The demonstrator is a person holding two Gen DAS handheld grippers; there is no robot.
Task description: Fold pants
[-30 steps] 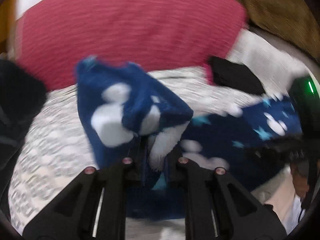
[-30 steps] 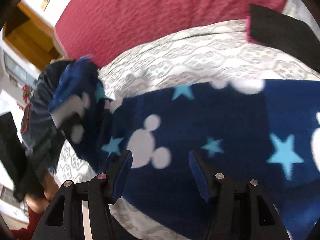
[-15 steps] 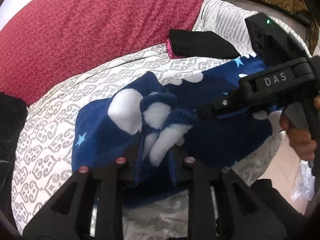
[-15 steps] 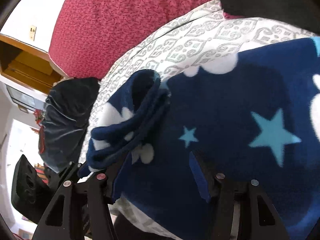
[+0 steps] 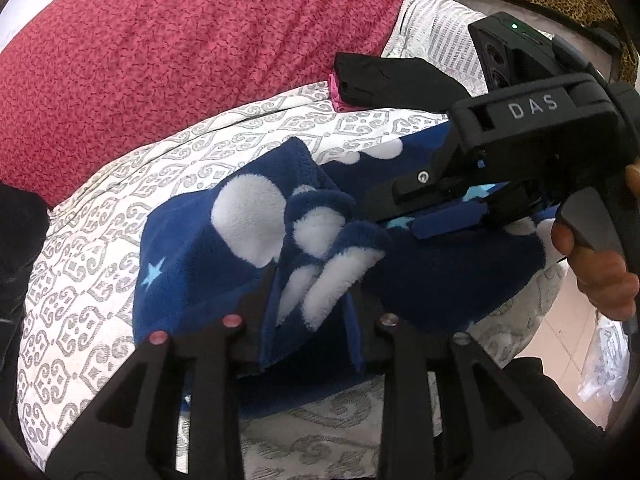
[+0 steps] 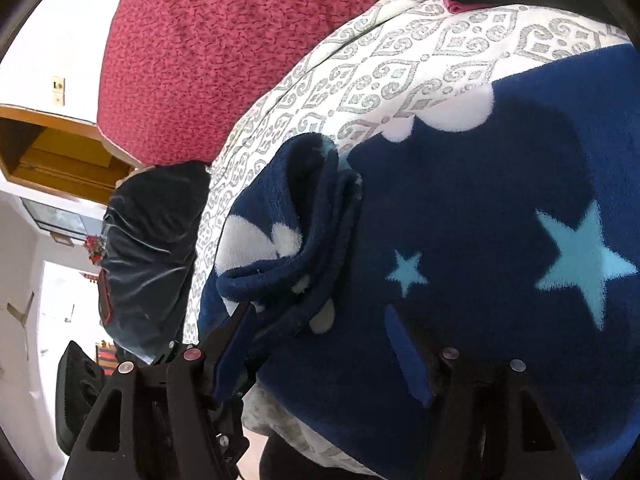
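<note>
The pants [image 5: 224,248] are navy fleece with white mouse-head shapes and light blue stars, lying on a white bed cover with a grey pattern [image 5: 92,280]. My left gripper [image 5: 312,312] is shut on a bunched fold of the pants, held low over the rest of the fabric. My right gripper [image 6: 324,356] is open, its fingers spread over the flat part of the pants [image 6: 500,240]. In the left wrist view the right gripper [image 5: 452,208] reaches in from the right, close to the fold. The held fold [image 6: 304,240] shows at the left in the right wrist view.
A dark red blanket [image 5: 180,52] lies behind the bed cover. A black folded garment [image 5: 392,80] lies at the back right. A dark shiny garment [image 6: 148,256] hangs at the bed's left edge. A wooden shelf [image 6: 52,152] is on the wall.
My left gripper has carried the bunched fold over onto the flat part of the pants and lowered it. My right gripper has come closer to the fold and stays open.
</note>
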